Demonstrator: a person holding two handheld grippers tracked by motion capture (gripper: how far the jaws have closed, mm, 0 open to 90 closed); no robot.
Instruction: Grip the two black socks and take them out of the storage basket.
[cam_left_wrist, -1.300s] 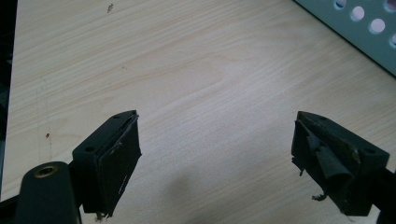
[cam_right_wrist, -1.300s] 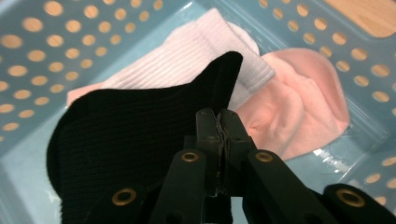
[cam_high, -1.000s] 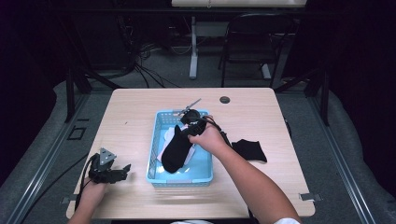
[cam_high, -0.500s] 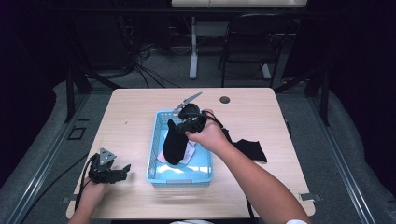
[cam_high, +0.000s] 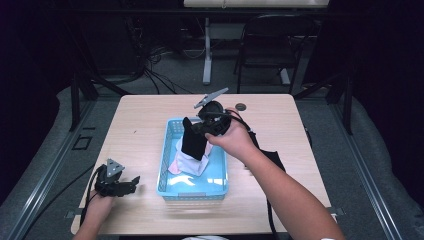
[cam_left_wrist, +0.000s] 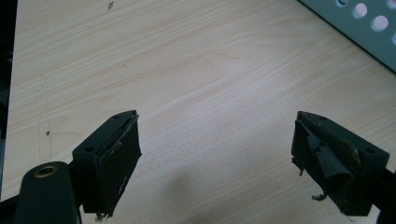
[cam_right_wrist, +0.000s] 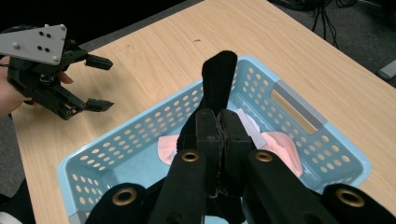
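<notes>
My right gripper (cam_high: 199, 131) clamps a black sock (cam_high: 193, 143) above the basket (cam_high: 192, 188); the hanging end (limp) could snag the rim. Left gripper (cam_high: 131, 183) rests open on the table (cam_high: 145, 120).

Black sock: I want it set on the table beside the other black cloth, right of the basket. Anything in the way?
Nothing visible. The right gripper holds the sock above the basket; bare table lies between it and the cloth.

Small dark disc (cam_high: 241, 106) near table (cam_high: 140, 125) far edge.
</notes>
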